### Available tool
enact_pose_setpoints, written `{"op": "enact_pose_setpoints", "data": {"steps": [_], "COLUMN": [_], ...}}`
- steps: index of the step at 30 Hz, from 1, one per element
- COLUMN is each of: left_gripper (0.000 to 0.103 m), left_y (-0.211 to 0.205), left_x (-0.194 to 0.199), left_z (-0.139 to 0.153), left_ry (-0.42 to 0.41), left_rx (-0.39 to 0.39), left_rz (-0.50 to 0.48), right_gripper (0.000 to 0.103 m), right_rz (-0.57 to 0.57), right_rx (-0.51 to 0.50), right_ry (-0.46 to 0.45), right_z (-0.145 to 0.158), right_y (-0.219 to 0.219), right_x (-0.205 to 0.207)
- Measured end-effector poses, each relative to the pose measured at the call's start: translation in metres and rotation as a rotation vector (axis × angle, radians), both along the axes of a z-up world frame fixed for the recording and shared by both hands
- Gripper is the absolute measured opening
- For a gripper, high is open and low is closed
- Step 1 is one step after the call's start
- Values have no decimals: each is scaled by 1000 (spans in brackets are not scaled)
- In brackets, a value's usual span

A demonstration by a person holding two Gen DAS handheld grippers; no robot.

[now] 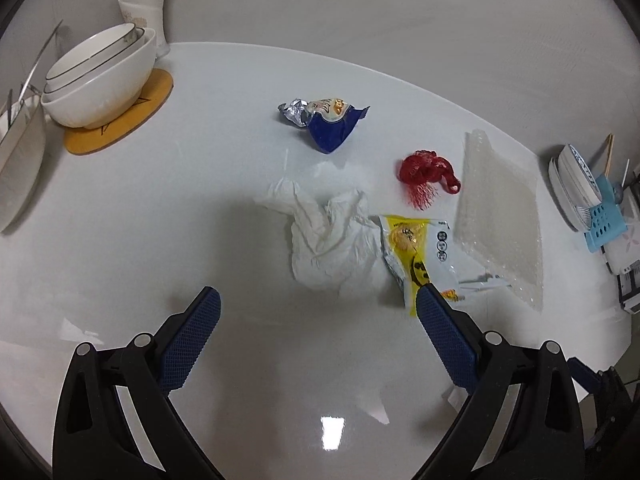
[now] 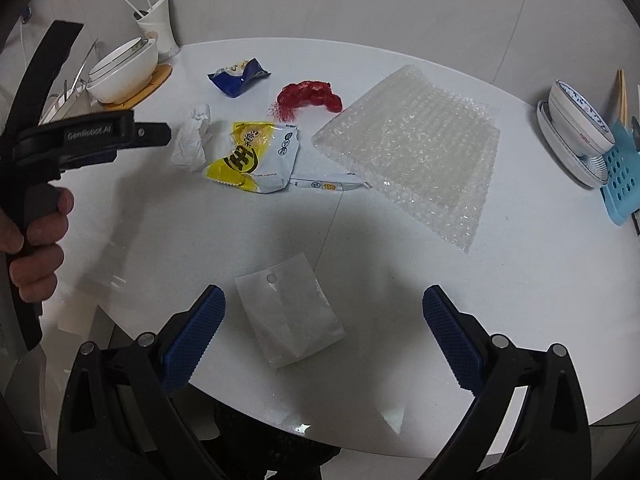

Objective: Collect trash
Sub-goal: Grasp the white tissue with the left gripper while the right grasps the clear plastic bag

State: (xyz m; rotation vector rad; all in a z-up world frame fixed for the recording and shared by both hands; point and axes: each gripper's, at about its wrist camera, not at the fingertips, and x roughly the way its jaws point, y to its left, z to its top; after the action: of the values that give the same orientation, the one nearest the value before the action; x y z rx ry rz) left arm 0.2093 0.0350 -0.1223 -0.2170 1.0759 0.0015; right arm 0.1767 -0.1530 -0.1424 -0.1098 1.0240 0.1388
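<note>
Both claws gape wide, empty; left claw (image 2: 156,134) body reads "GenRobot.AI".

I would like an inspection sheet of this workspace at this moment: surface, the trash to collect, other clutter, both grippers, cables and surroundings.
Surface: white glossy table, round edge, no spill seen.
Job's things: crumpled tissue; yellow snack wrapper beside it; blue wrapper; red net; bubble wrap sheet; small clear bag; thin sachet touching the bubble wrap.
Clutter: stacked white bowls on a wooden coaster; paper cup with sticks; blue-patterned bowl on a plate; blue perforated holder.
Grippers: left gripper open, empty, above the tissue; right gripper open, empty, above the clear bag.
Cables: nothing seen.
Surroundings: plain pale wall.
</note>
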Motion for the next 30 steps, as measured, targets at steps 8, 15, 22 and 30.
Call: {"op": "enact_pose_setpoints", "data": {"steps": [8,15,22,30], "left_gripper": [93,74,31,8], "left_y": [5,2,-2,2], "left_x": [44,64,69,61], "left_z": [-23,-43,-44,-44], "left_ry": [47,90,99,126], "left_rx": [2,8,43,44], "left_rz": [-14,-30,-37,-42], "right_gripper": [82,71,56,28], "right_rz": [13,32,60,90], "right_rx": [0,-35,-53,-60], "right_ry": [79,146,206,193], "right_z": [-21,-38,-53,-48], "right_y": [14,24,28,28], "right_x": [16,23,22,19]}}
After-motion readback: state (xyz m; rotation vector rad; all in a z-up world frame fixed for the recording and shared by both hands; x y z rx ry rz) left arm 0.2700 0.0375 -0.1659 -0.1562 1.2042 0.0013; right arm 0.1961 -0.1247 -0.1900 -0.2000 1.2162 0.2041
